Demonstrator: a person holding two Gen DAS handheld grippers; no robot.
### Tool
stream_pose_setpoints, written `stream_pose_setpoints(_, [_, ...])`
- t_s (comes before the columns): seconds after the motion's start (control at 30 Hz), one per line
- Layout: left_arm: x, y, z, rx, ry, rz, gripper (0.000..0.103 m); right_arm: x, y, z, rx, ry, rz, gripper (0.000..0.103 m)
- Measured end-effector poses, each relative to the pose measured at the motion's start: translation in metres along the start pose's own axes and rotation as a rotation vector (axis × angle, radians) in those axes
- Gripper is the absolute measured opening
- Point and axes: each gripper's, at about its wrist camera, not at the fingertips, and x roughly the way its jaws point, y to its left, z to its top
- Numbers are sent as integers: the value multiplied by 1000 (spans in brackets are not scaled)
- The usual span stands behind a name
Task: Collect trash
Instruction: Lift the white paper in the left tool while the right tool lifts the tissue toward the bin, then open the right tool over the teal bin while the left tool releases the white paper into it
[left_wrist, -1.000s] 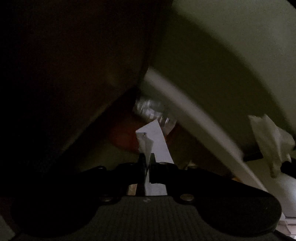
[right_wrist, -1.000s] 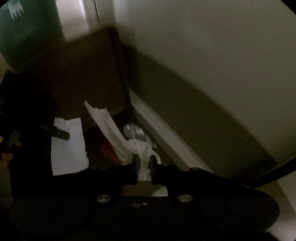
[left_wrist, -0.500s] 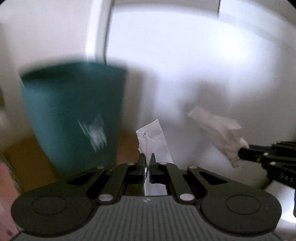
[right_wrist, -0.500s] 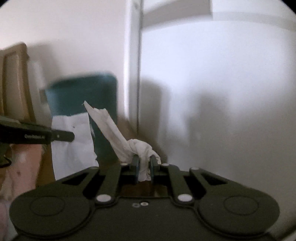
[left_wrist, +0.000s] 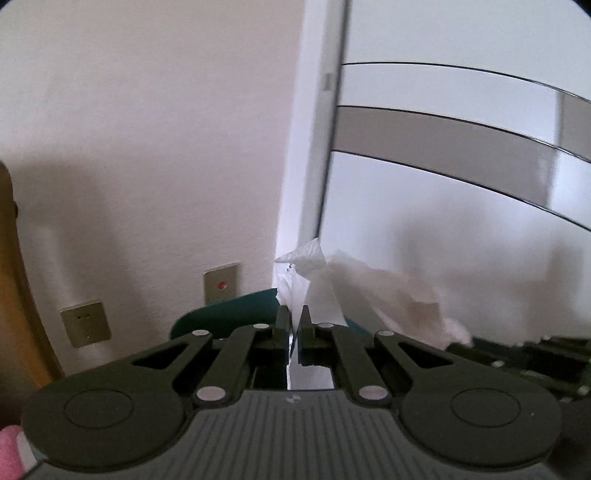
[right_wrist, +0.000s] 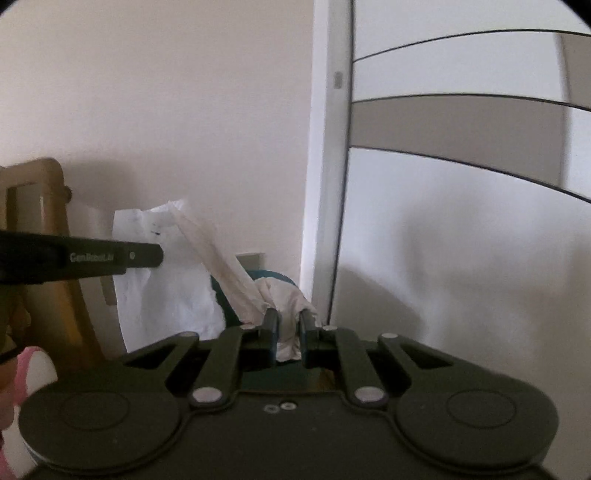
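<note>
Left wrist: paper scrap (left_wrist: 314, 291) pinched in left gripper (left_wrist: 293, 320), seemingly above teal bin (left_wrist: 229, 314).

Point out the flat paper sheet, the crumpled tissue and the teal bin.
flat paper sheet (right_wrist: 166, 295): right wrist view, middle of the hanging sheet.
crumpled tissue (right_wrist: 286, 299): right wrist view, bunched part above the jaws.
teal bin (left_wrist: 229, 314): left wrist view, dark rim left of the jaws.
</note>
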Motion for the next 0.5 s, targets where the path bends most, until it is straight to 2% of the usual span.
stream_pose_setpoints(0.13, [34,1,9,20,41,51,3,46,15,5,5,60,0,10])
stream_pose_setpoints(0.23, [68,0,-1,54,83,84,3,81,19,3,-6,110,2,10])
stream_pose_setpoints(0.4, [122,-1,-5,52,197,95,3,112,18,-6,-19,167,6,11])
stream_pose_setpoints(0.5, [138,1,-13,41,254,100,3,124,19,-10,-45,197,7,17])
